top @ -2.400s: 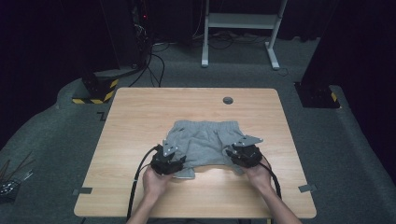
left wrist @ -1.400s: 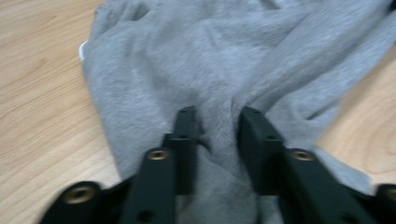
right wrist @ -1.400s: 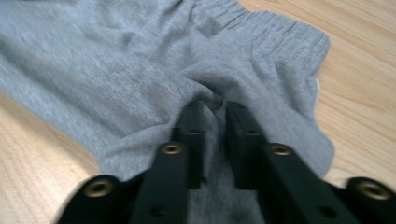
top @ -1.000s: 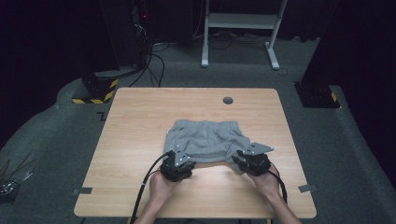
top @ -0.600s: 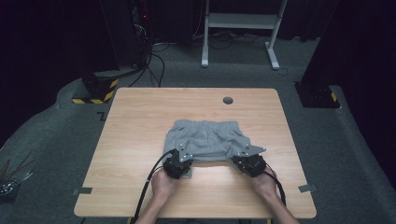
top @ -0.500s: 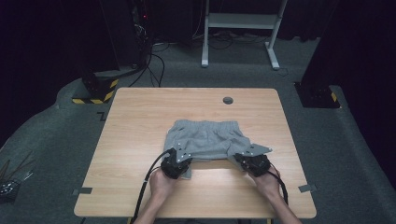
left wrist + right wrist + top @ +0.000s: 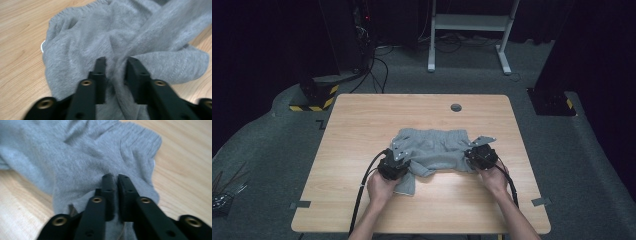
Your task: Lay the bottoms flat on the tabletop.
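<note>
Grey shorts (image 7: 432,150) lie crumpled in the middle of the wooden table (image 7: 362,125), waistband at the far side. My left gripper (image 7: 404,160) is at the left leg. Its jaws have just been opening and stand apart, a ridge of grey cloth (image 7: 100,32) still lying between them at the left gripper (image 7: 116,61). My right gripper (image 7: 470,157) is at the right leg. Its jaws have just eased slightly but stay nearly together, pinching a fold of the shorts (image 7: 75,152) at the right gripper (image 7: 115,178).
A round cable hole (image 7: 456,107) sits near the table's far edge. Beyond the table stand a white desk frame (image 7: 472,22) and dark equipment with a yellow-and-black base (image 7: 312,100). Bare wood surrounds the shorts on every side.
Both hands have carried their grippers a little away from the person, onto the near edge of the shorts. A flap of the left leg now lies on the near side of the left gripper.
</note>
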Demonstrator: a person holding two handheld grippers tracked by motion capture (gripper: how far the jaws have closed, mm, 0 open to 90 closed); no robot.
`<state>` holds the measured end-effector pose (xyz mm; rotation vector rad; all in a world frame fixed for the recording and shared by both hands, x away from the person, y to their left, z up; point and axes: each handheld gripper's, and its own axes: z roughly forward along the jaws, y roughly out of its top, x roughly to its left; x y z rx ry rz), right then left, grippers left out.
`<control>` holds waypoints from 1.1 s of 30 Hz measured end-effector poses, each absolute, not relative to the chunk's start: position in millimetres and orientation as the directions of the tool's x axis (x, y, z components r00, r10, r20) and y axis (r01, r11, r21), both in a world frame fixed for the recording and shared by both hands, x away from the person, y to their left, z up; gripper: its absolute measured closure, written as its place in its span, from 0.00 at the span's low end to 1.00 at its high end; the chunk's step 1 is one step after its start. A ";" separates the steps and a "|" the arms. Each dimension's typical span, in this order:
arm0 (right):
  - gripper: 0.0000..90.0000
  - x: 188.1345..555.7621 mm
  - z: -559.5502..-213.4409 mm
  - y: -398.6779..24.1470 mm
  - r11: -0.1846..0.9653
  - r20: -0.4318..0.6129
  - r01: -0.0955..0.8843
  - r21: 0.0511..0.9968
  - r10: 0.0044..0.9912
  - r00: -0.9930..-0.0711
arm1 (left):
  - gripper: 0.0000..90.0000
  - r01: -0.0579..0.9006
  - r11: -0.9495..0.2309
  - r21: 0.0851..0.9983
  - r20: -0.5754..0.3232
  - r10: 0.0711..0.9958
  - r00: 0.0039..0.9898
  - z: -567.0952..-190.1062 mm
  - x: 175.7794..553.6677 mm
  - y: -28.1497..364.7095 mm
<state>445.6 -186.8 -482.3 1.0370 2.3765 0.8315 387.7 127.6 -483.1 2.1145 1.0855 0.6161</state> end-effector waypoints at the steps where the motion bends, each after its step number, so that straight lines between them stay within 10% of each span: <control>1: 0.86 444.2 -482.7 -186.7 0.530 -0.122 0.516 0.673 0.767 -0.630 | 0.67 0.502 -0.427 0.752 0.105 0.830 0.548 -479.5 383.0 127.1; 16: 0.83 367.6 -468.0 -191.1 0.536 -0.090 0.355 0.766 0.637 -0.766 | 0.60 0.436 -0.537 0.723 0.118 0.717 0.687 -495.4 351.3 84.8; 24: 0.63 390.1 -500.2 -181.4 0.564 -0.100 0.434 0.702 0.682 -0.724 | 0.55 0.470 -0.542 0.697 0.133 0.741 0.658 -507.8 367.9 77.4; 29: 0.94 403.2 -504.5 -179.3 0.566 -0.099 0.453 0.689 0.692 -0.715 | 0.75 0.489 -0.543 0.683 0.127 0.747 0.653 -513.0 376.2 77.3; 33: 0.99 399.1 -492.3 -187.3 0.539 -0.096 0.432 0.723 0.698 -0.710 | 0.94 0.477 -0.548 0.687 0.124 0.735 0.667 -506.0 372.8 83.7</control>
